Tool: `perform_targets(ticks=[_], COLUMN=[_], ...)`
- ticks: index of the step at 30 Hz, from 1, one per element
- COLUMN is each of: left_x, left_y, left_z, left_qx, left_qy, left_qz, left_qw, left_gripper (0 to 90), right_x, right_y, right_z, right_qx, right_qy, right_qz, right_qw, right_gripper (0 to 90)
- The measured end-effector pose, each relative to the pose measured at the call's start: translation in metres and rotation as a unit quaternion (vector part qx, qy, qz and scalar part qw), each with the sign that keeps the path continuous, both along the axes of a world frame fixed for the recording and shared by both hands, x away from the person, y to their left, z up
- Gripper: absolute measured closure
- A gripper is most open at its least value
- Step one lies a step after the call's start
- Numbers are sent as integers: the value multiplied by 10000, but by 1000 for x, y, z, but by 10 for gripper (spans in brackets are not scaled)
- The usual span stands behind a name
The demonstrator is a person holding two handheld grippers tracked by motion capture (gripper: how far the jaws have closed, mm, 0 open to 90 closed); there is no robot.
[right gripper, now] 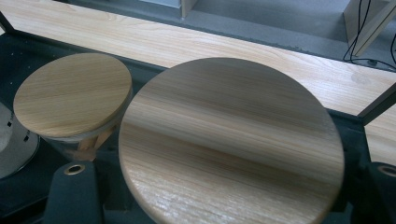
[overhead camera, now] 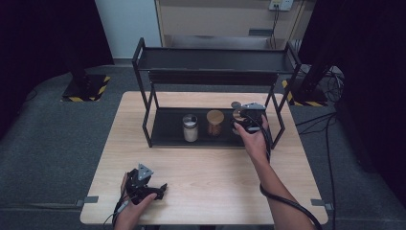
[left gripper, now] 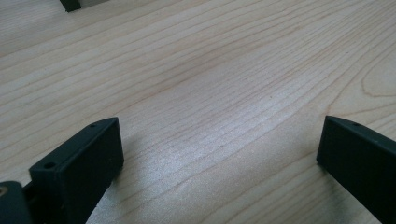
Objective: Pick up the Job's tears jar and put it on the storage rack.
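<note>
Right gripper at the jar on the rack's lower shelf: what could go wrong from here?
1. The right gripper straddles a wood-lidded jar whose lid nearly touches the neighbouring jar's lid; moving it sideways could knock that jar.
2. The rack's upper shelf hangs overhead; a straight lift might strike it.
3. Whether the jaws are clamped is unclear, so the jar might slip.

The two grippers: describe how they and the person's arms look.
Both are black. The left gripper and the right gripper each carry a grey three-cornered plate on top. Blocky black tongs with small holes. A black cable trails along the right forearm. Forearms bare, no sleeves.
</note>
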State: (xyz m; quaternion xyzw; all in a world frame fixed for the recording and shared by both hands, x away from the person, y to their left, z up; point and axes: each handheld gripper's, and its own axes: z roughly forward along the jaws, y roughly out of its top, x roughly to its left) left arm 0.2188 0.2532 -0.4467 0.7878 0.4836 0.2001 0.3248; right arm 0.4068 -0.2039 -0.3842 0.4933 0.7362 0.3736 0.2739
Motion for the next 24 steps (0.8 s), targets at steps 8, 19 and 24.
perform_targets(ticks=[8,19,24], left_x=[0,0,0], left_y=[0,0,0], left_z=[0,0,0], left_qx=[1,1,1], left_qy=[1,1,1], left_qz=[-1,-1,-1], left_qw=[10000,10000,10000], left_gripper=[0,0,0], right_x=[7,17,20], right_y=[3,10,9], right_z=[-2,-5,-7], right_qx=[15,-9,10], right_qy=[43,99,116], right_qz=[-55,-101,-135], right_qw=[10000,9999,9998], right_gripper=[260,260,260])
